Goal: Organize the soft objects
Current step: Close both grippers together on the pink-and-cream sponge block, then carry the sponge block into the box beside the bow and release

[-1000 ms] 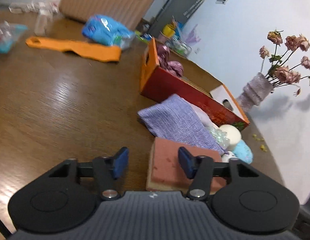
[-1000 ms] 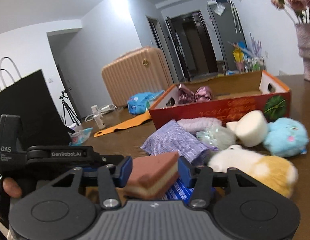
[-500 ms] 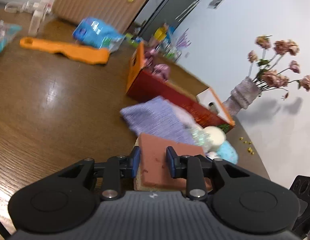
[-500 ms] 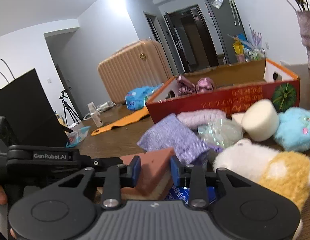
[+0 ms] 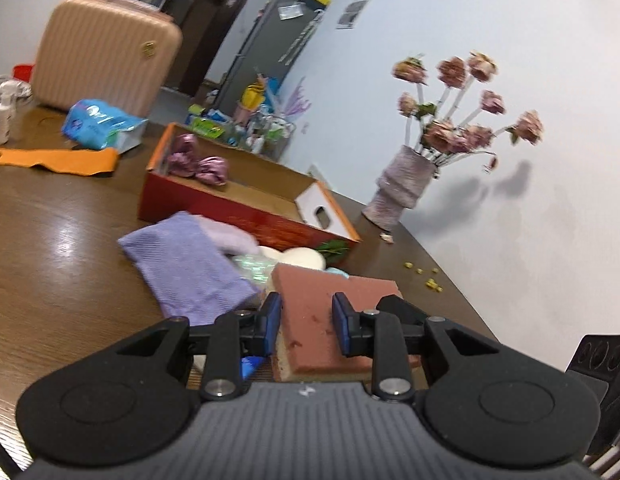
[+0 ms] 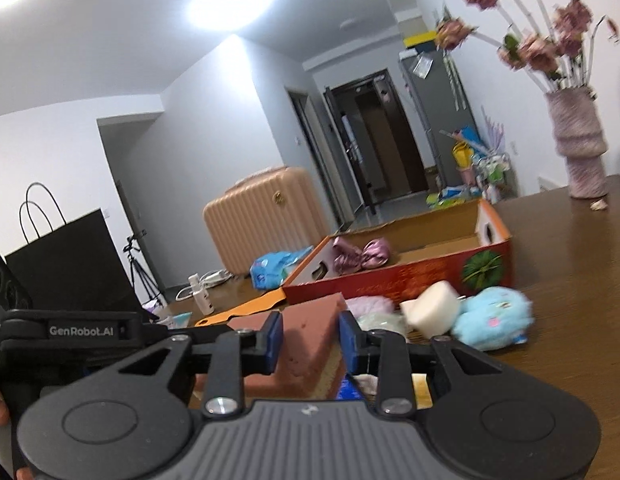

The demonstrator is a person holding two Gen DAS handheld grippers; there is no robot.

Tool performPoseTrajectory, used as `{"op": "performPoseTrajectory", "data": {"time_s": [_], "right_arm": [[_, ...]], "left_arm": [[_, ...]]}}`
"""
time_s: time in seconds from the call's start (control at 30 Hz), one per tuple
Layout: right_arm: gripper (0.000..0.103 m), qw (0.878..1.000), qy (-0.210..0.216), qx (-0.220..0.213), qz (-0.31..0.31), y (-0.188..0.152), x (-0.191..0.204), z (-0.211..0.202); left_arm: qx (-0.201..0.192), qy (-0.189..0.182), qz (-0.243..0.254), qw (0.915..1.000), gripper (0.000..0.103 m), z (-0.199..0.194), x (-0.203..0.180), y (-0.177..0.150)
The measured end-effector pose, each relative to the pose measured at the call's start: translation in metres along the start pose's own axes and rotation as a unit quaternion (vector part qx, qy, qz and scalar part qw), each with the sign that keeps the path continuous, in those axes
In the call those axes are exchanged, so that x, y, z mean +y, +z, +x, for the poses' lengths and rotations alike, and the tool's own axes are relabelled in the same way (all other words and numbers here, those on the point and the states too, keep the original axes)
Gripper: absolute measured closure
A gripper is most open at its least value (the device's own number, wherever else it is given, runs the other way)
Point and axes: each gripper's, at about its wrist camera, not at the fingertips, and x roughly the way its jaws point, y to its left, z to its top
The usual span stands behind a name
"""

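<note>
We read the carry step: left gripper (image 5: 305,322) and right gripper (image 6: 310,338) each pinch the sponge (image 5: 330,304) narrowly, apparently lifted clear, short of the red box (image 5: 245,204). Next: carry over its near wall, release inside.

Left gripper (image 5: 305,322) and right gripper (image 6: 310,338): both clamped on same sponge (image 5: 330,312), blue pads pressing its sides, pointing slightly downward

Cloth (image 5: 185,264) and plush toy (image 6: 492,318) on table (image 5: 49,248) before box (image 5: 245,204); vase (image 5: 402,184) behind.
</note>
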Motion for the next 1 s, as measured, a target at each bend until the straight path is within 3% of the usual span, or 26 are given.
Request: {"op": "performPoseTrajectory", "data": {"time_s": [0.2, 0.47, 0.8, 1.0], "right_arm": [[0.074, 1.000, -0.012, -0.019, 0.002, 0.020, -0.022, -0.010], [0.074, 0.999, -0.025, -0.026, -0.005, 0.087, -0.053, 0.036], [0.075, 0.999, -0.040, 0.019, 0.006, 0.169, -0.113, 0.162], [0.077, 0.995, -0.058, 0.072, 0.038, 0.187, -0.163, 0.257]], "left_arm": [[0.003, -0.010, 0.023, 0.9997, 0.075, 0.019, -0.027, 0.015], [0.001, -0.012, 0.046, 0.9988, 0.076, 0.082, -0.048, 0.089], [0.035, 0.006, 0.038, 0.9987, 0.077, 0.202, -0.026, 0.177], [0.082, 0.031, 0.008, 0.9961, 0.077, 0.298, 0.013, 0.207]]}}
